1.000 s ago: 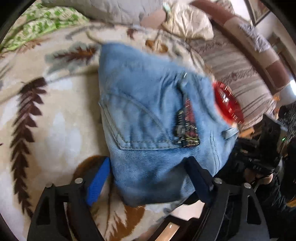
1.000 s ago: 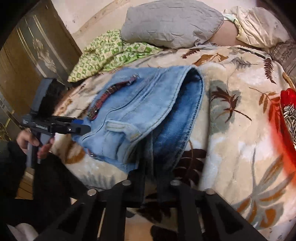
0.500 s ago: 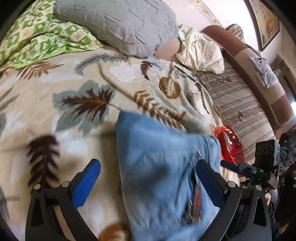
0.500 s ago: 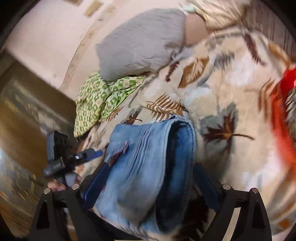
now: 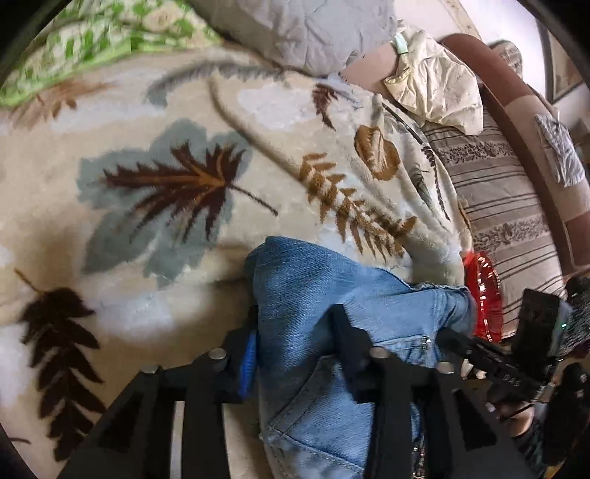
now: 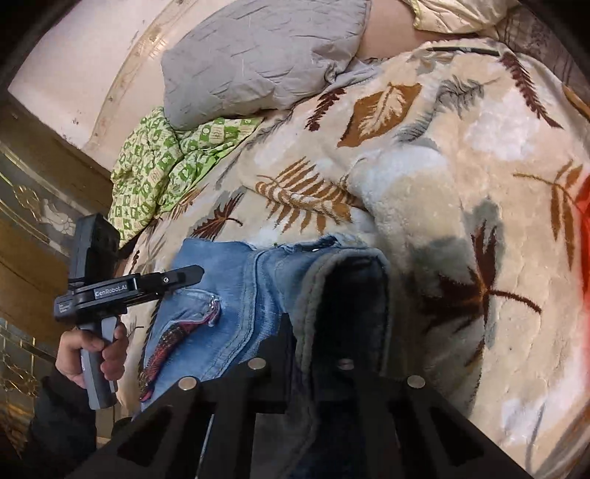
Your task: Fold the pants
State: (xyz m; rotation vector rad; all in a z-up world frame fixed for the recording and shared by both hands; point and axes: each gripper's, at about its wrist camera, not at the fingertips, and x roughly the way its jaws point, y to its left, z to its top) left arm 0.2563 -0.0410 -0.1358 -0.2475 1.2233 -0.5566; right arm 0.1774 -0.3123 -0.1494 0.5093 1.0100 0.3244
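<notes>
The pants (image 5: 332,294) — blue jeans, folded into a thick bundle — lie at the near edge of the leaf-print blanket (image 5: 166,191). In the left wrist view, the left gripper (image 5: 295,331) has its fingers closed in on a denim fold, pinching it. A red plastic dish (image 5: 483,294) sits just past the jeans, and a grey pillow (image 5: 302,33) lies far beyond them.

In the right wrist view, the right gripper (image 6: 332,339) clamps the jeans' thick rolled edge (image 6: 343,280) between narrow jaws. The left gripper (image 6: 177,276) reaches over the jeans' other side — a green patterned cloth (image 6: 166,162) lies beyond it.
</notes>
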